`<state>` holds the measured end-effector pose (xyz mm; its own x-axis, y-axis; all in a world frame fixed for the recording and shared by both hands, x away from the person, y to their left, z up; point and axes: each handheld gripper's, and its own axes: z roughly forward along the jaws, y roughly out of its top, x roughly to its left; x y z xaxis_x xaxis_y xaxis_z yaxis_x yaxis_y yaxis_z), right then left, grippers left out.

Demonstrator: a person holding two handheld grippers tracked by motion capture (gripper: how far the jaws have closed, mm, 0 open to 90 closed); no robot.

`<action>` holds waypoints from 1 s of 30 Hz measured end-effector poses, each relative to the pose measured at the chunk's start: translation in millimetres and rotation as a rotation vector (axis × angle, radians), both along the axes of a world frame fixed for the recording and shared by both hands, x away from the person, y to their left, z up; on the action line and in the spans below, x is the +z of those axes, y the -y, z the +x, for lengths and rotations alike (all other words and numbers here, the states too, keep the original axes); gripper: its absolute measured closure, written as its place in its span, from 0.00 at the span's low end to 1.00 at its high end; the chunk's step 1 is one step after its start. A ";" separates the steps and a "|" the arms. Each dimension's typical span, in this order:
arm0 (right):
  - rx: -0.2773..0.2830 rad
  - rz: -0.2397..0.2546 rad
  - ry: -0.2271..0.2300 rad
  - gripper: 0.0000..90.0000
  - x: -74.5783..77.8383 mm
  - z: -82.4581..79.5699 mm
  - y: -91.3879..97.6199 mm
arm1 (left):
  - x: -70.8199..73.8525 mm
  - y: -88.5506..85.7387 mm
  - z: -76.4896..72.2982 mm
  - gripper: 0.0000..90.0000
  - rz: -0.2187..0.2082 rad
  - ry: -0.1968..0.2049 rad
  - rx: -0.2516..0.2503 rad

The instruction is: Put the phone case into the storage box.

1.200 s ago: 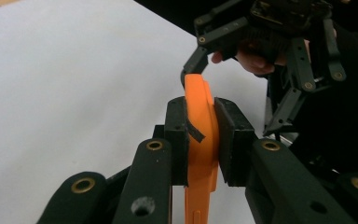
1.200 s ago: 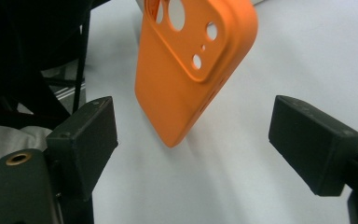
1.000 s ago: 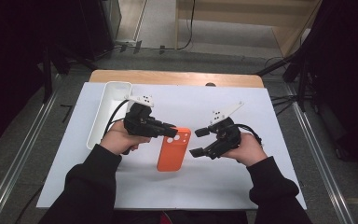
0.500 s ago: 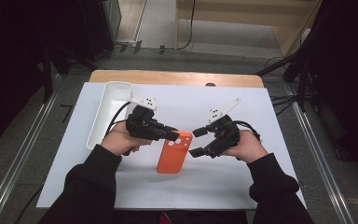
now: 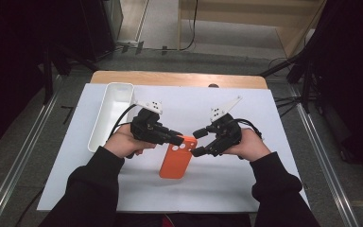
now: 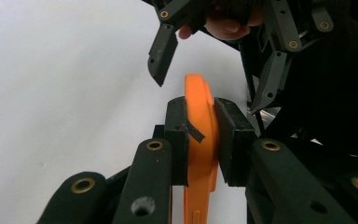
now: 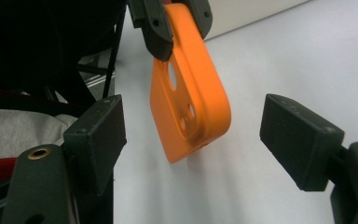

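**Orange phone case held up for a second grip**

At the left of the tabletop [image 5: 274, 184], a white tray [image 5: 105, 124] is seen lying lengthwise, with nothing visible in it. Just beside it, the left gripper [image 5: 178, 140] is held low over the white surface, and its jaws are pressed onto one end of an orange phone case [image 5: 176, 158]. From the left gripper view, the case [image 6: 198, 140] is seen edge-on and pinched between the two pads. Its camera end is raised by the grip, while its far end appears to be lowered toward the surface; whether it touches there cannot be told.

Further right, the right gripper [image 5: 197, 143] is brought up to the same raised end. Its jaws have just been closing somewhat, yet they are spread on either side of the case's corner [image 7: 191, 93], and no pad is pressed against it.

The step in hand is judged to be a two-handed take of the case. For the next move, the right jaws would need to be centred on the rim and shut on it without the case being twisted out of the left grip.

No brand, label or writing can be read on the case or the tray.
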<state>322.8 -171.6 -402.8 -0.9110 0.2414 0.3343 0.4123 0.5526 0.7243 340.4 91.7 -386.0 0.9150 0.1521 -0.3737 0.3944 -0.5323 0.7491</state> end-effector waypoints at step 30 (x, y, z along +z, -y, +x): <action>0.071 0.048 -0.061 0.69 -4.0 9.8 -3.1 | -0.8 6.2 -2.5 0.84 -0.006 -0.006 -0.063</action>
<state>332.6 -168.5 -406.8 -0.9028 0.1596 0.3993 0.4176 0.5467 0.7257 337.9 85.5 -386.7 0.9206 0.0915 -0.3796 0.3642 -0.5518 0.7502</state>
